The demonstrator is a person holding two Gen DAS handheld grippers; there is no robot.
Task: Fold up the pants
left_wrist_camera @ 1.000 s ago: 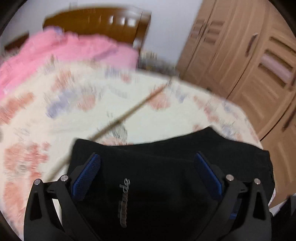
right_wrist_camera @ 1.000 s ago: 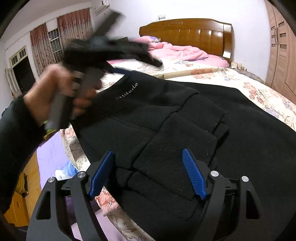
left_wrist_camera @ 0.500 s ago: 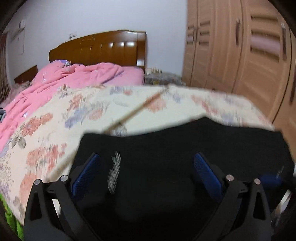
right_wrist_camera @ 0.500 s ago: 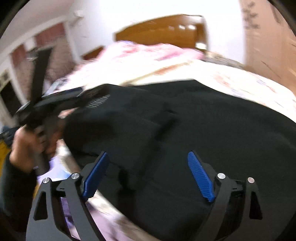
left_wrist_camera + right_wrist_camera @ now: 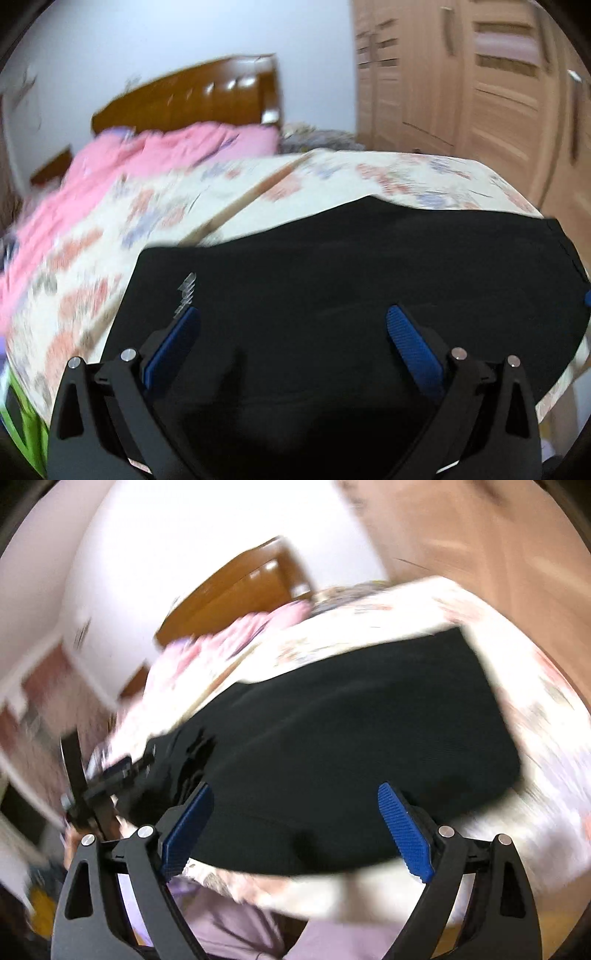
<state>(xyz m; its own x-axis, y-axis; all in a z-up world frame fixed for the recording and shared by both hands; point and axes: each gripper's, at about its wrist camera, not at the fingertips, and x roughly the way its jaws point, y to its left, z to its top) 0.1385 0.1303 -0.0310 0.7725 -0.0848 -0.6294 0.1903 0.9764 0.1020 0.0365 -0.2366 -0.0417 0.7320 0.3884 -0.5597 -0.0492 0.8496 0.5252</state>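
The black pants [image 5: 332, 280] lie folded on the floral bedsheet [image 5: 92, 266], with a pale logo [image 5: 186, 291] near their left edge. My left gripper [image 5: 291, 332] is open and empty, just above the near part of the pants. In the right wrist view the pants [image 5: 351, 738] form a dark slab across the bed. My right gripper [image 5: 295, 812] is open and empty above their near edge. The left gripper [image 5: 103, 786] also shows at the pants' left end. Both views are blurred.
A pink quilt [image 5: 122, 166] and wooden headboard [image 5: 192, 96] are at the far end of the bed. A wooden wardrobe [image 5: 480, 85] stands to the right. The bed's near edge [image 5: 295, 890] drops off below the right gripper.
Both grippers have swung and pulled back toward the near edge of the pants. The left gripper has drawn away from the logo corner. Both stay open and empty.
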